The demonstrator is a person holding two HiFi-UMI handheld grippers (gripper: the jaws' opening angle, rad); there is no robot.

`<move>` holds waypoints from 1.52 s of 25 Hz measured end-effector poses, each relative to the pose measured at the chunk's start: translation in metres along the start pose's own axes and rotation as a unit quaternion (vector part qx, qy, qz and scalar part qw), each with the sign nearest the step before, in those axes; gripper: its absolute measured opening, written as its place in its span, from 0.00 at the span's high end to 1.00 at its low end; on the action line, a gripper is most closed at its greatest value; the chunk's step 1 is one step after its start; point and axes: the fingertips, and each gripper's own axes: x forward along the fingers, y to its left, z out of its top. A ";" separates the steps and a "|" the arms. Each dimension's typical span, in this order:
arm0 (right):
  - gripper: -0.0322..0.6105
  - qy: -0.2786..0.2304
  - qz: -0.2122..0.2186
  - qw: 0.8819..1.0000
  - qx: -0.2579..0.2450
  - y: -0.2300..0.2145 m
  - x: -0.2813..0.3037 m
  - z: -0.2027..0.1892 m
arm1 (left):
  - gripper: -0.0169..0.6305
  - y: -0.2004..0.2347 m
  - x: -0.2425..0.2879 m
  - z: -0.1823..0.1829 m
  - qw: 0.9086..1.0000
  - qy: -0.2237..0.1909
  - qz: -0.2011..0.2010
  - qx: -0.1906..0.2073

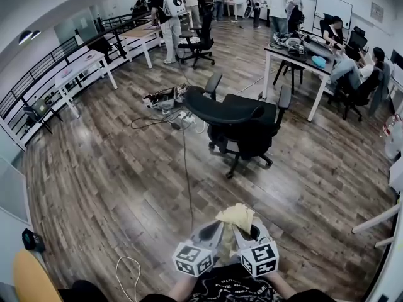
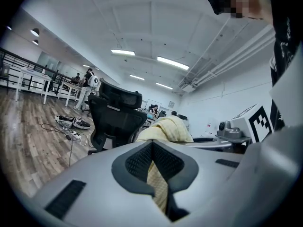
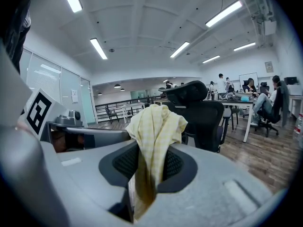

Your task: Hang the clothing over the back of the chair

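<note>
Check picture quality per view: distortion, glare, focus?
Head view: strong fisheye bending, black mesh office chair sharp. Left gripper view: dark vignetted corners, grey jaws close up and soft. Right gripper view: bright ceiling strip lights, pale yellow checked cloth in focus.

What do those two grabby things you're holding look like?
Both match. The left grey plastic tool and the right grey plastic tool have smooth, rounded grey jaws lined with black textured pads. Each carries a white cube printed with black square markers. The person wears a black top with a pale pattern.
</note>
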 end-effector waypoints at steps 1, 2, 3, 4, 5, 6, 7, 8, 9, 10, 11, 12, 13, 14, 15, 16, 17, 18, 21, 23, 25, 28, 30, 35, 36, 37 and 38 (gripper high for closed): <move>0.81 0.001 0.004 1.000 -0.001 -0.003 0.003 0.001 | 0.96 0.002 0.004 0.000 1.000 0.002 0.004 0.000; 0.81 0.002 0.008 1.000 -0.002 -0.006 0.007 0.001 | 0.96 0.005 0.009 0.000 1.000 0.004 0.009 -0.001; 0.81 0.003 0.012 1.000 -0.003 -0.010 0.010 0.002 | 0.96 0.007 0.013 0.000 1.000 0.005 0.013 -0.002; 0.81 0.005 0.015 1.000 -0.004 -0.014 0.014 0.002 | 0.96 0.009 0.017 0.001 1.000 0.004 0.017 -0.004; 0.81 0.006 0.019 1.000 -0.005 -0.018 0.017 0.003 | 0.96 0.011 0.022 0.002 1.000 0.003 0.021 -0.005; 0.81 0.007 0.022 1.000 -0.006 -0.023 0.020 0.004 | 0.96 0.012 0.027 0.003 1.000 0.002 0.025 -0.006; 0.81 0.006 0.024 1.000 -0.007 -0.028 0.022 0.006 | 0.96 0.013 0.033 0.005 1.000 0.000 0.029 -0.006; 0.81 0.006 0.027 1.000 -0.008 -0.033 0.025 0.009 | 0.96 0.014 0.038 0.008 0.999 -0.001 0.032 -0.006; 0.81 0.005 0.030 1.000 -0.009 -0.037 0.028 0.011 | 0.96 0.015 0.044 0.010 0.999 -0.002 0.036 -0.007; 0.81 0.004 0.033 0.999 -0.010 -0.041 0.031 0.014 | 0.96 0.017 0.049 0.012 0.999 -0.003 0.039 -0.007; 0.81 0.004 0.035 0.999 -0.010 -0.044 0.034 0.016 | 0.96 0.019 0.053 0.014 0.999 -0.002 0.043 -0.008; 0.81 0.004 0.038 0.999 -0.010 -0.047 0.036 0.017 | 0.96 0.020 0.057 0.016 0.999 -0.002 0.046 -0.009; 0.81 0.005 0.040 0.999 -0.011 -0.050 0.039 0.019 | 0.96 0.022 0.061 0.017 0.999 -0.002 0.050 -0.010; 0.81 0.005 0.041 0.999 -0.013 -0.054 0.041 0.020 | 0.96 0.022 0.065 0.018 0.999 -0.003 0.053 -0.010; 0.81 0.005 0.042 0.999 -0.015 -0.057 0.042 0.020 | 0.96 0.023 0.069 0.018 0.998 -0.004 0.057 -0.011; 0.81 0.005 0.043 0.999 -0.017 -0.061 0.044 0.021 | 0.96 0.024 0.072 0.019 0.998 -0.006 0.061 -0.010; 0.81 0.005 0.044 0.999 -0.018 -0.064 0.047 0.021 | 0.96 0.026 0.075 0.019 0.998 -0.008 0.065 -0.010; 0.81 0.004 0.044 0.999 -0.019 -0.067 0.049 0.021 | 0.96 0.027 0.078 0.019 0.997 -0.010 0.070 -0.008; 0.81 0.000 0.041 0.999 -0.017 -0.073 0.055 0.023 | 0.96 0.030 0.085 0.022 0.997 -0.013 0.081 -0.004; 0.81 -0.002 0.039 0.999 -0.014 -0.077 0.056 0.025 | 0.96 0.029 0.089 0.025 0.996 -0.014 0.086 0.002; 0.81 -0.004 0.038 0.999 -0.011 -0.081 0.057 0.026 | 0.96 0.028 0.093 0.028 0.996 -0.015 0.090 0.012; 0.81 -0.008 0.037 0.999 -0.008 -0.083 0.061 0.028 | 0.96 0.031 0.095 0.032 0.995 -0.015 0.094 0.021; 0.81 -0.010 0.036 0.999 -0.006 -0.081 0.064 0.030 | 0.96 0.033 0.095 0.034 0.995 -0.016 0.096 0.022; 0.81 -0.016 0.033 0.999 -0.008 -0.079 0.073 0.035 | 0.96 0.044 0.097 0.040 0.995 -0.017 0.094 0.030; 0.81 -0.017 0.032 0.999 -0.008 -0.079 0.076 0.037 | 0.96 0.047 0.098 0.042 0.995 -0.019 0.091 0.033; 0.81 -0.018 0.030 0.999 -0.009 -0.079 0.079 0.039 | 0.96 0.049 0.099 0.045 0.995 -0.020 0.089 0.036; 0.81 -0.018 0.028 0.999 -0.009 -0.079 0.081 0.042 | 0.96 0.052 0.100 0.049 0.995 -0.020 0.086 0.039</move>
